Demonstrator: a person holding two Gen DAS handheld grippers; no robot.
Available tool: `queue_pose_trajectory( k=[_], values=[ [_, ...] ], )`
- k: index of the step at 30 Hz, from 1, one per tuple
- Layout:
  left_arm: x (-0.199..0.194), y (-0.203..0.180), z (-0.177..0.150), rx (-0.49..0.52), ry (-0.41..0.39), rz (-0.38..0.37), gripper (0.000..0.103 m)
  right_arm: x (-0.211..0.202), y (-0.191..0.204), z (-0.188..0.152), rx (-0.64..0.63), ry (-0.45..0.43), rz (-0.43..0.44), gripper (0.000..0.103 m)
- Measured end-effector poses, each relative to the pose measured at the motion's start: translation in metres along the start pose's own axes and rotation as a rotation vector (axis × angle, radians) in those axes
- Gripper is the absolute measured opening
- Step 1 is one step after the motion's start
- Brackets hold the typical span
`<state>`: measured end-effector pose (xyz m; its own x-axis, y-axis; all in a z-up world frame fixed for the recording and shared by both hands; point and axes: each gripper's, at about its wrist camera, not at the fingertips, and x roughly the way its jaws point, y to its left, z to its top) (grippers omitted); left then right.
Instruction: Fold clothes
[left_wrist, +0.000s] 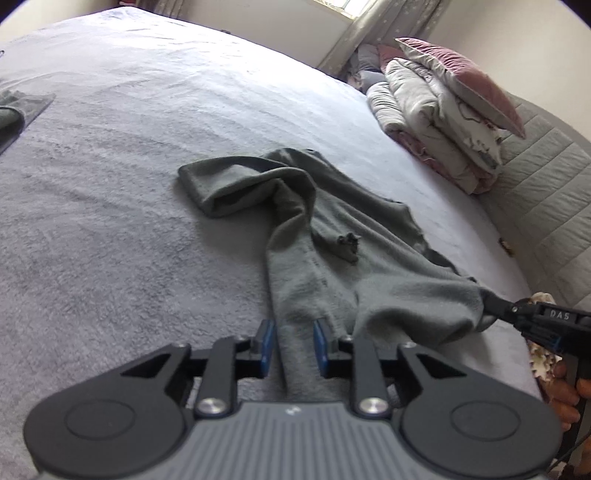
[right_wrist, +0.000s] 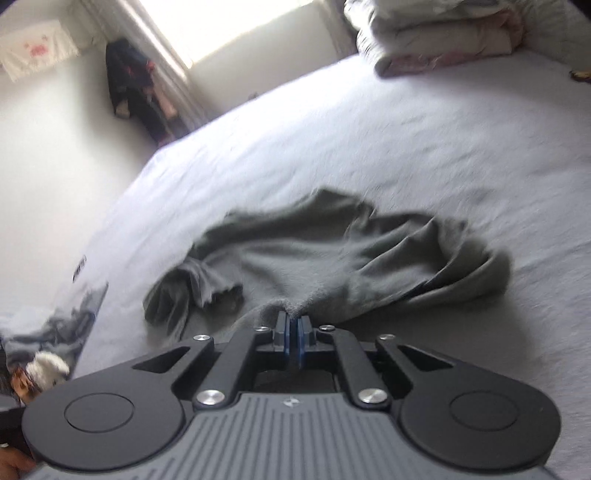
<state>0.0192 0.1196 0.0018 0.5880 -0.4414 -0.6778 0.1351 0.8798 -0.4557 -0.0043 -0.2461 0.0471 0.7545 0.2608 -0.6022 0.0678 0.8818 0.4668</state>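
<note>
A grey garment lies crumpled on the pale bed cover, one sleeve folded out to the left. My left gripper stands over the near end of the garment, and a strip of cloth runs between its blue pads, which are apart and not visibly pressing on it. My right gripper, at the right, pinches a bunched corner of the garment. In the right wrist view the right gripper is shut on a fold of the blurred grey garment.
Folded quilts and a pink pillow are stacked at the bed's far right, by a quilted headboard. Another dark cloth lies at the left edge. A hand holds the right gripper. More clothes lie near the bed's left edge.
</note>
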Motion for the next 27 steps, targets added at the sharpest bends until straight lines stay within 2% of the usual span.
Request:
queue_pose_trajectory(
  k=[7, 11, 15, 19, 22, 24, 27],
  values=[
    [0.013, -0.016, -0.001, 0.022, 0.026, -0.024, 0.031, -0.017, -0.031, 0.016, 0.069, -0.067, -0.06, 0.005],
    [0.026, -0.029, -0.003, 0.039, 0.054, -0.048, 0.035, -0.007, -0.042, 0.016, 0.091, -0.045, -0.103, 0.005],
    [0.042, -0.046, -0.005, 0.063, 0.089, -0.061, 0.04, -0.001, -0.043, 0.014, 0.087, -0.028, -0.101, 0.005],
    [0.056, -0.058, -0.009, 0.094, 0.116, 0.007, 0.041, -0.001, -0.043, 0.013, 0.081, -0.024, -0.099, 0.005],
    [0.059, -0.065, -0.012, 0.135, 0.105, 0.051, 0.033, -0.001, -0.044, 0.013, 0.081, -0.021, -0.098, 0.005],
    [0.058, -0.068, -0.014, 0.164, 0.093, 0.087, 0.004, -0.001, -0.045, 0.013, 0.082, -0.019, -0.097, 0.005],
    [0.048, -0.06, -0.012, 0.153, 0.065, 0.1, 0.001, -0.003, -0.045, 0.013, 0.081, -0.022, -0.09, 0.005]
  ],
)
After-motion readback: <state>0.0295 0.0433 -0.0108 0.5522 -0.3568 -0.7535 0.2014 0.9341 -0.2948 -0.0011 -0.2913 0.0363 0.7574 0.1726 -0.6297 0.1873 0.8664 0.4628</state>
